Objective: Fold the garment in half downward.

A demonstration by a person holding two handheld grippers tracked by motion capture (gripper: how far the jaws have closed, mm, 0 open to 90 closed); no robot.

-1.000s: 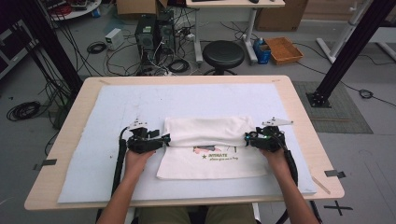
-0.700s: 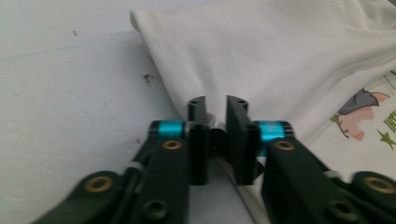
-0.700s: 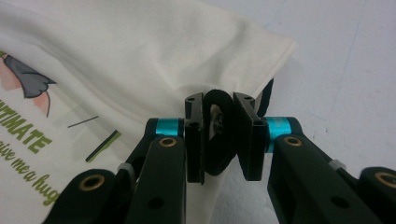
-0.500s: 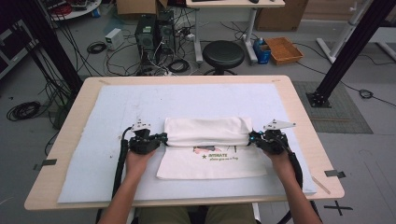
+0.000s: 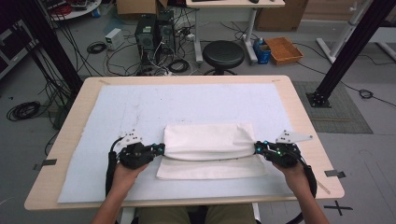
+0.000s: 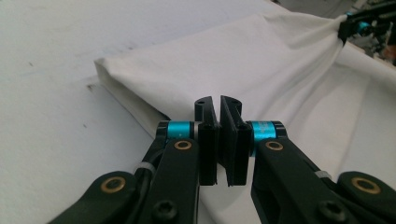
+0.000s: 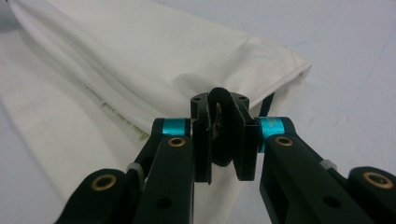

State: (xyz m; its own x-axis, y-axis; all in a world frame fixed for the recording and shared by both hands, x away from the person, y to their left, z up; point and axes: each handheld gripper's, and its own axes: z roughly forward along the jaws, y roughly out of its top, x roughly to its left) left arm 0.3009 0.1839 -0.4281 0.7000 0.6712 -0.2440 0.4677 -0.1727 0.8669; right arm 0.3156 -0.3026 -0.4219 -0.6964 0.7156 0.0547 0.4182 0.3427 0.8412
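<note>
- A cream-white folded cloth bag (image 5: 208, 149) lies on the pale blue-white sheet (image 5: 140, 107) that covers the light wooden counter (image 5: 303, 116), toward the person's edge and about midway across.
- The upper layer of the bag is folded over toward the person, so a lower flap shows as a strip along its near side; a line of small printing lies just at the fold.
- The left claw (image 5: 161, 150), black with turquoise rings, sits at the bag's left end; in the left gripper view (image 6: 219, 140) its jaws stand pressed nearly together, pinching the edge of the cloth.
- The jaws of the left claw have just been closing, with the fabric between them.
- The right claw (image 5: 258, 147), of the same make, sits at the bag's right end; in the right gripper view (image 7: 224, 135) the jaws are clamped on a bunched corner of the fabric and a dark strap.
- The jaws of the right claw have also just been closing on the cloth.
- Between the two claws the top fold is pulled into light creases, gathered to a point at the right corner.
- A black round stool (image 5: 223, 53) stands on the floor beyond the counter's far edge.
</note>
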